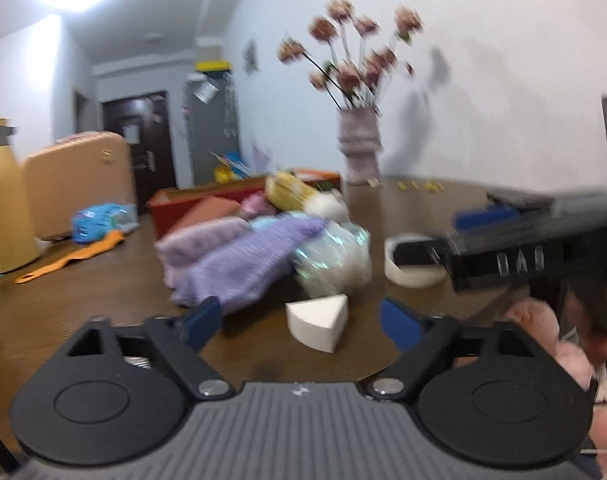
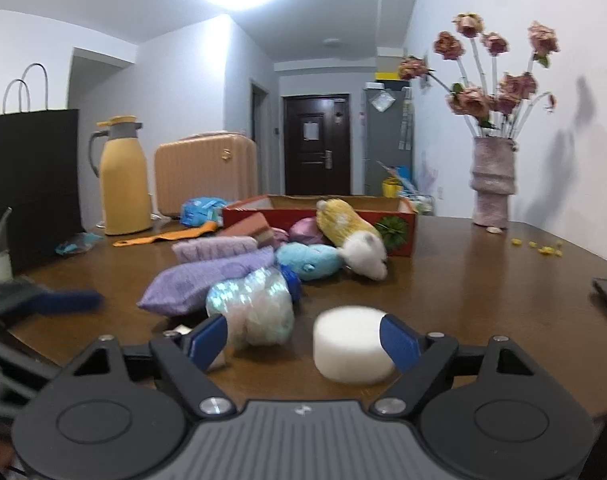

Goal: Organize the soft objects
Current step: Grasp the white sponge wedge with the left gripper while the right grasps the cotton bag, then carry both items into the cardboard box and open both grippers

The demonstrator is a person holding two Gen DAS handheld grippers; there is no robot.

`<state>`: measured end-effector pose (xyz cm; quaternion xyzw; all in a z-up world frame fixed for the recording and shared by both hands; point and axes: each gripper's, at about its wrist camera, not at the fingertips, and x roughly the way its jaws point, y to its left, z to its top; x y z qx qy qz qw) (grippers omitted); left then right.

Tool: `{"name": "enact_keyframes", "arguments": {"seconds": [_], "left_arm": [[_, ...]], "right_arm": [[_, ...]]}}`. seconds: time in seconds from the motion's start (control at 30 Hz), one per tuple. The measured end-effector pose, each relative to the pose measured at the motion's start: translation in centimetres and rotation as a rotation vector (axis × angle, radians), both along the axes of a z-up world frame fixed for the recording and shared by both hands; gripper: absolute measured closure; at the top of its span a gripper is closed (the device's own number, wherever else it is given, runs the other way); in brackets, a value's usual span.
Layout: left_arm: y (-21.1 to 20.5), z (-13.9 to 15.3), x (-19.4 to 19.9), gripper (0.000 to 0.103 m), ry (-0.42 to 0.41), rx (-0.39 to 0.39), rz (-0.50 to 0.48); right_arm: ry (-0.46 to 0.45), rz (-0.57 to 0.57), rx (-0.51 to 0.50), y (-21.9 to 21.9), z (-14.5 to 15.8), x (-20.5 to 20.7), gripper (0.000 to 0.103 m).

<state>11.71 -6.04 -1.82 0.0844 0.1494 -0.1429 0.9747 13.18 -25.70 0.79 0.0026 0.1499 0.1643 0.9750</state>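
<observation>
Both claws are spread apart and hold nothing. From where I stand, the left gripper (image 1: 301, 322) points at a white wedge sponge (image 1: 318, 322) that lies on the brown table (image 1: 103, 312), between its two blue fingers but not touched by them. The right gripper (image 2: 303, 338) looks at a round white sponge (image 2: 353, 344), which sits close to its right finger; I cannot tell if they touch.

Behind both sponges is a heap of soft things: a purple knitted pouch (image 2: 207, 280), a shiny wrapped bundle (image 2: 255, 308), a blue plush (image 2: 309, 260) and a yellow and white plush (image 2: 351, 236) leaning against the red box (image 2: 399, 220). I judge the box is the place where they should go.

For a good grasp, I think each claw should go lower and forward until the sponge is centred between the fingers, then close gently, because foam squeezes and can slip out. The left view is blurred, so slowing down first seems wise.
</observation>
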Motion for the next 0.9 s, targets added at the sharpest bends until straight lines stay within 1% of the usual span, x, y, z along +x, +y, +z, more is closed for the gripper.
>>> {"name": "enact_keyframes", "arguments": {"seconds": [0.1,0.13,0.17,0.2,0.23,0.3,0.33,0.37,0.4,0.43,0.53,0.6,0.7,0.8,0.9], "left_arm": [[-0.7,-0.6,2.1,0.027,0.056,0.019,-0.019],[-0.8,-0.7,2.7,0.034,0.068,0.018,-0.023],[-0.7,-0.8,3.2,0.045,0.085,0.009,-0.023],[-0.6,-0.9,3.6,0.051,0.108,-0.010,-0.025],[-0.4,-1.0,4.1,0.066,0.130,-0.025,-0.025],[0.2,-0.9,4.7,0.068,0.167,-0.068,-0.034],[0.4,-0.8,4.6,0.069,0.171,-0.071,-0.027],[0.5,-0.6,4.5,0.070,0.168,-0.064,-0.018],[0.7,-0.5,4.3,0.070,0.156,-0.056,-0.012],[0.9,-0.3,4.0,0.070,0.149,-0.057,-0.010],[2.1,0.8,3.0,0.071,0.125,-0.079,-0.014],[2.9,1.8,2.8,0.071,0.115,-0.089,0.002],[4.7,3.7,3.5,0.071,0.103,-0.146,0.018],[5.9,5.8,5.3,0.071,0.054,-0.169,0.053],[7.1,8.3,8.5,0.071,0.009,-0.199,0.090]], "right_arm": [[0.000,0.036,0.019,0.4,0.7,1.7,0.020],[0.000,0.046,0.018,0.6,0.8,2.2,0.020],[0.003,0.063,0.020,0.9,1.0,2.9,0.020],[0.015,0.082,0.024,1.2,1.1,3.5,0.020],[0.030,0.103,0.030,1.5,1.1,4.2,0.021],[0.057,0.135,0.026,2.2,0.9,5.5,0.028],[0.066,0.150,0.020,2.5,0.9,5.9,0.037],[0.067,0.165,0.018,2.8,0.7,6.3,0.050],[0.072,0.180,0.013,3.0,0.5,6.6,0.056],[0.082,0.189,0.005,3.2,0.4,6.7,0.067],[0.092,0.211,0.013,3.0,0.3,6.3,0.089],[0.083,0.216,0.034,2.1,0.7,5.3,0.090],[0.076,0.194,0.046,0.8,1.7,4.8,0.091],[0.043,0.186,0.074,-0.2,3.5,5.2,0.093],[-0.009,0.175,0.058,-0.5,5.4,6.7,0.093]]}}
